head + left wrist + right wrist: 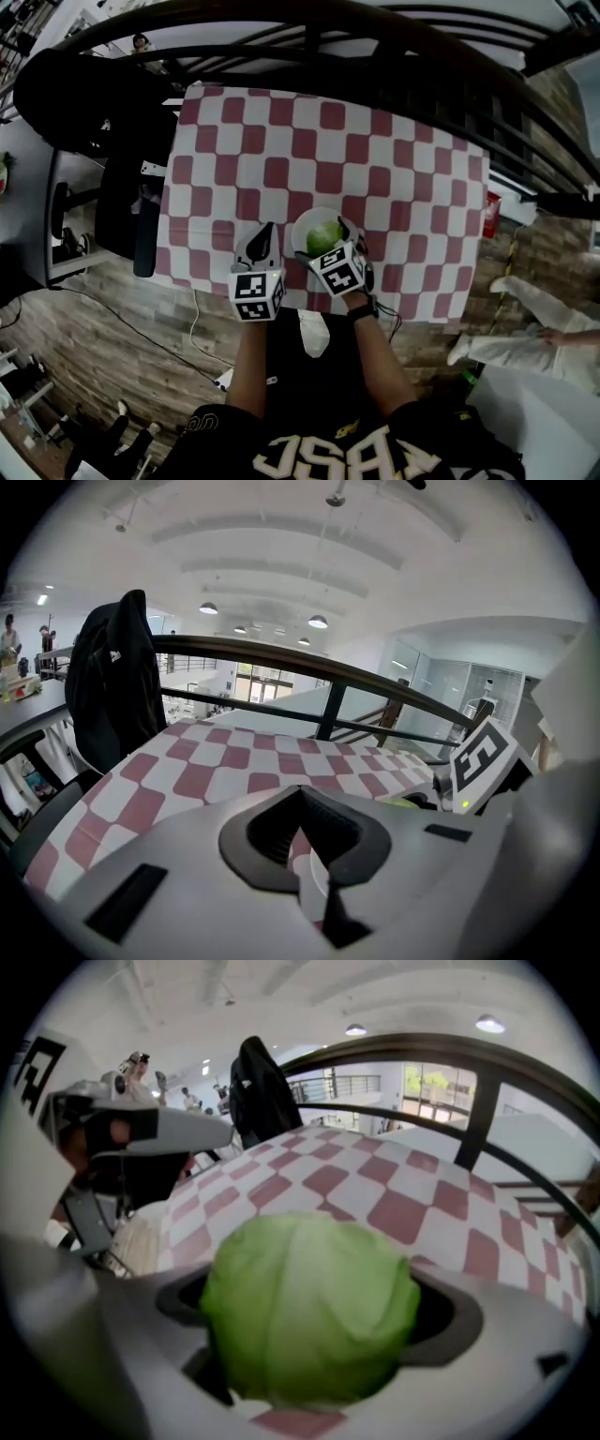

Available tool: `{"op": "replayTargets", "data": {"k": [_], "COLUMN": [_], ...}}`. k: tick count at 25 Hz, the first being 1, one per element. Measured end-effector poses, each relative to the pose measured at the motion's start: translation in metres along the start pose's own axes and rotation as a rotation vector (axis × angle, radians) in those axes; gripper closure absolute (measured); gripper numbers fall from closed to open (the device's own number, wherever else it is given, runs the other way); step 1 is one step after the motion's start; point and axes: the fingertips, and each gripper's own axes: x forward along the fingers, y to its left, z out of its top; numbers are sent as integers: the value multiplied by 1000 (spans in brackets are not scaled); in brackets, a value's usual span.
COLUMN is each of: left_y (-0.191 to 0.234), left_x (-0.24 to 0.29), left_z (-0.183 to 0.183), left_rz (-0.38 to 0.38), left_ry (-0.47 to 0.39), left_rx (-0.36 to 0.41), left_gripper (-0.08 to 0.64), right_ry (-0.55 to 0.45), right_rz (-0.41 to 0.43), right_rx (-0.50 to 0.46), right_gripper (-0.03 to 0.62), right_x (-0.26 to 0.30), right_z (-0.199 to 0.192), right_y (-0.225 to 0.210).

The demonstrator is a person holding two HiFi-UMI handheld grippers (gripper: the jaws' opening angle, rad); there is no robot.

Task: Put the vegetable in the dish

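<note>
Large pale block letters across the chest of the person's dark shirt (349, 457), seen upside down and cut off by the lower frame edge, cannot be read with certainty; nothing else is legible.

Bright, even light pours from ceiling lamps (318, 622); the checked tablecloth (319, 150) is evenly lit. Heavy fisheye bending, dark corners in every view. The cabbage (309, 1307), up close, looks soft, slightly blurred.
</note>
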Motion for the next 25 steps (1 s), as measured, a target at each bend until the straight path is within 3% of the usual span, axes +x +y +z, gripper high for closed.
{"op": "replayTargets", "data": {"k": [9, 15, 20, 25], "left_y": [0, 0, 1, 2], "left_x": [11, 15, 16, 15], "left_z": [-4, -3, -6, -9], "left_rz": [-52, -66, -65, -62], "left_ry": [31, 47, 50, 49], "left_rx": [5, 7, 6, 9], "left_gripper": [541, 541, 541, 541], "right_ry": [212, 273, 299, 269], "right_rz": [-5, -47, -68, -85], "right_rx": [6, 43, 16, 13], "right_gripper": [29, 29, 29, 31], "right_x": [25, 34, 36, 38], "right_z": [-14, -21, -25, -16], "right_y": [-1, -8, -10, -10]}}
